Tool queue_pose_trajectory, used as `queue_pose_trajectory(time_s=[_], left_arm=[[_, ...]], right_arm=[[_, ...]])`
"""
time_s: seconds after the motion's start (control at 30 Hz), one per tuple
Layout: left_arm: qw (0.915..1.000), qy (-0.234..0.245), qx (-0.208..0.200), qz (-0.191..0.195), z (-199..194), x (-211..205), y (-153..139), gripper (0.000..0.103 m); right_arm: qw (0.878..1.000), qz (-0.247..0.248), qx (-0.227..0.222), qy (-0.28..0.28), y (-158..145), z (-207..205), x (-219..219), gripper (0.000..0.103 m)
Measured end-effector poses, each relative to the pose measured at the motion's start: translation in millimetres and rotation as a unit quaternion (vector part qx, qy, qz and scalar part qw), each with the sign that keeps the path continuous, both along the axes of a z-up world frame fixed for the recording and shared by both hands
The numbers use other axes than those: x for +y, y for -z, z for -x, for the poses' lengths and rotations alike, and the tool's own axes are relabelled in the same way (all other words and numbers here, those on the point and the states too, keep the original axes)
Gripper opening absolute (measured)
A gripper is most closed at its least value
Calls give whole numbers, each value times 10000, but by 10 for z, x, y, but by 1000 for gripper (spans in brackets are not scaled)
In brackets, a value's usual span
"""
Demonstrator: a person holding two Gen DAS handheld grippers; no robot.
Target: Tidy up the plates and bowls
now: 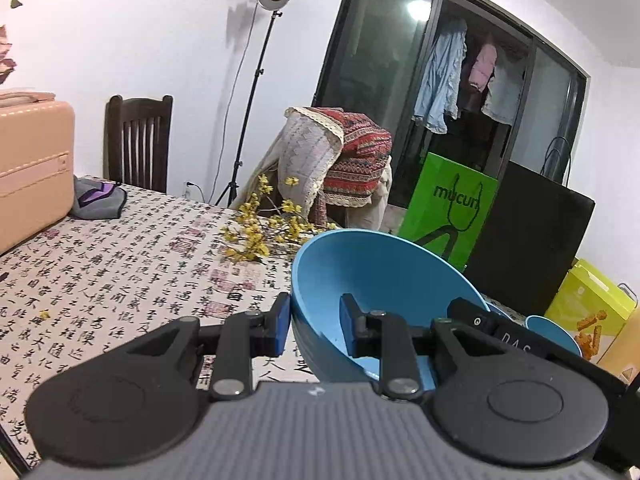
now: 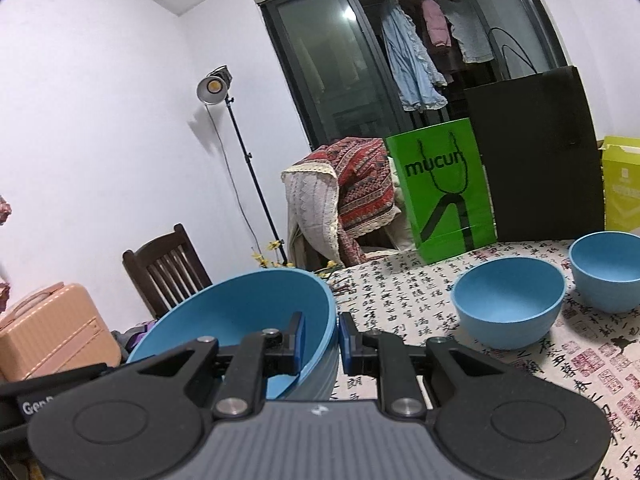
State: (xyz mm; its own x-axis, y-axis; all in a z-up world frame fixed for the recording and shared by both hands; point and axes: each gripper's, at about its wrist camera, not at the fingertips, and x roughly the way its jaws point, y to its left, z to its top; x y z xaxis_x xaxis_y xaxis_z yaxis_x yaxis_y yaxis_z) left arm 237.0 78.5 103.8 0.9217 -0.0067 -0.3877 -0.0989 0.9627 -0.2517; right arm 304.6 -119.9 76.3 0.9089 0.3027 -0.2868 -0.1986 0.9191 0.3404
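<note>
Left wrist view: a large blue bowl (image 1: 360,280) is seen tilted, its rim straddled by the left tool (image 1: 314,330), with one pad outside the wall and the other inside, though contact cannot be told for certain. In the right wrist view the same large blue bowl (image 2: 240,312) is pinched at its opposite rim by the right tool (image 2: 321,340), whose fingers are nearly closed, one pad inside the wall and one outside. Ahead and to the right of the right tool, a medium blue bowl (image 2: 508,300) is set upright on the surface (image 2: 400,292), and a third blue bowl (image 2: 606,272) is set just beyond it. Farther ahead a green bag (image 2: 440,188) is stood at the far edge. Yellow flowers (image 1: 260,224) are laid ahead of the left tool.
</note>
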Motion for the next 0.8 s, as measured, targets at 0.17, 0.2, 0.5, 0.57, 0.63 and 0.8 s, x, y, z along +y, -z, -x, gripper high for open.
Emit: queue_pose_trajectory(time_s=[0.17,0.2,0.5,0.57,0.63,0.8], left_arm=[[9999,-129,-21,4,82,100,-10,26],[9999,-153,-22,8,94,119,-12,26],[9993,-364,-50,-16,228,275,-25,26],[9992,-407,-52,-14,254,313,-27,26],[9990,-452,-52,-15,278,345,-29,26],[9985,-551,-56,-23,332,410,-21,26]], right_arm=[[9999,-4,-15,-125,-7,44,102,17],[9999,-5,-16,-153,-5,56,126,17],[9993,-9,-41,-367,-12,138,309,17],[9991,-11,-44,-416,-15,151,348,17],[9989,-22,-39,-463,-16,161,387,17],[9984,-32,-27,-570,-8,185,473,17]])
